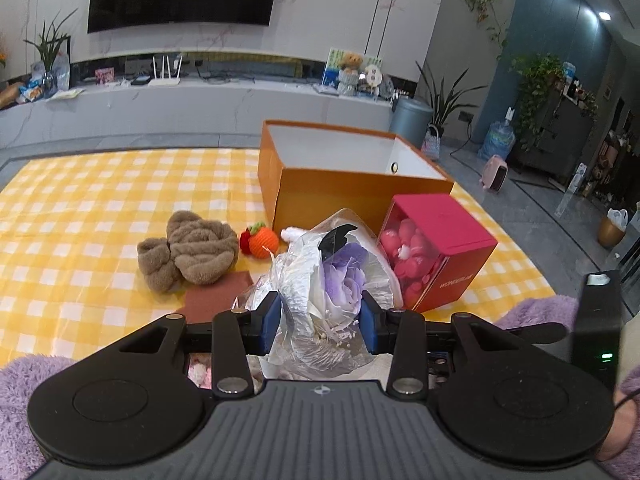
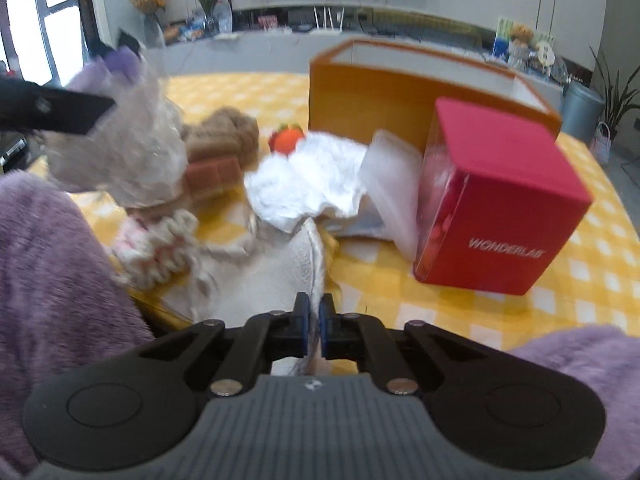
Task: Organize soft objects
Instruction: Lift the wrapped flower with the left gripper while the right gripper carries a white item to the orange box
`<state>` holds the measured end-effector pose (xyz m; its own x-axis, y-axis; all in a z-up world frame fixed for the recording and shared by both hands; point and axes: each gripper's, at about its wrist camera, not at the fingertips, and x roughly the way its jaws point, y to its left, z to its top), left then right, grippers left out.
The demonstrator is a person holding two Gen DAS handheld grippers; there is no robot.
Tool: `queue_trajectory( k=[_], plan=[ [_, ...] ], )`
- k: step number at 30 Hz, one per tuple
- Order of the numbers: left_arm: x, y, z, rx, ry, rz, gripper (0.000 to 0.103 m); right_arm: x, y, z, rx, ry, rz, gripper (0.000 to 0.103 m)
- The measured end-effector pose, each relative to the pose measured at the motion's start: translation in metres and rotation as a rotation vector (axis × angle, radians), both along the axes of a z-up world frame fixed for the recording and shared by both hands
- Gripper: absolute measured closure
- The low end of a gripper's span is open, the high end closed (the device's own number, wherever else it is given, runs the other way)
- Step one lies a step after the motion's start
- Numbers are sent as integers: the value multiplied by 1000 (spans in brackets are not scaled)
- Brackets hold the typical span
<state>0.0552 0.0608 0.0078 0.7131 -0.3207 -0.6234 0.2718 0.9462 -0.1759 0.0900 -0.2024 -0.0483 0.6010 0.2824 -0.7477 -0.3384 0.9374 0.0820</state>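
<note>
Two grippers are engaged, each closed on an item. Left gripper (image 1: 320,316): jaws clamped on the wrapped purple flower (image 1: 346,276), held above the yellow checked cloth (image 1: 80,200), near the front of the orange box (image 1: 340,184). Right gripper (image 2: 314,330): jaws nearly together, pinching a fold of white cloth (image 2: 276,280) at the near edge of the table; this view is motion-blurred, so finer detail cannot be confirmed. Progress, as judged: early. The visible white interior of the orange box shows nothing stowed, though its floor is hidden. Outstanding on the cloth: brown plush (image 1: 192,252), knitted orange fruit (image 1: 262,242) just beside it, a crumpled white piece (image 2: 308,176) and a pink-and-cream knitted item (image 2: 156,248). A red box (image 1: 436,248) stands just beside the orange box. Likely destination for the soft items is the orange box; that is inference only.
</note>
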Motion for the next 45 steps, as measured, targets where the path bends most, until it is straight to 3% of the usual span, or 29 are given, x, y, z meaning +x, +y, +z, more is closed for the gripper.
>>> queue_trajectory(
  k=[14, 24, 31, 37, 40, 45],
  plan=[
    [11, -2, 58, -30, -123, -73, 57, -14, -43, 113, 139, -235, -56, 101],
    [85, -16, 73, -35, -83, -86, 57, 56, -64, 168, 208, -328, -109, 101],
    [147, -39, 68, 28, -84, -118, 57, 139, -64, 176, 206, -375, -153, 101],
    [192, -66, 62, 75, -156, -189, 57, 215, -64, 172, 257, -387, -202, 101],
    [211, -84, 39, 158, -176, -274, 57, 250, -56, 152, 236, -346, -208, 101],
    [239, -98, -18, 292, -98, -397, 57, 299, -53, 107, 228, -216, -215, 101]
  ],
)
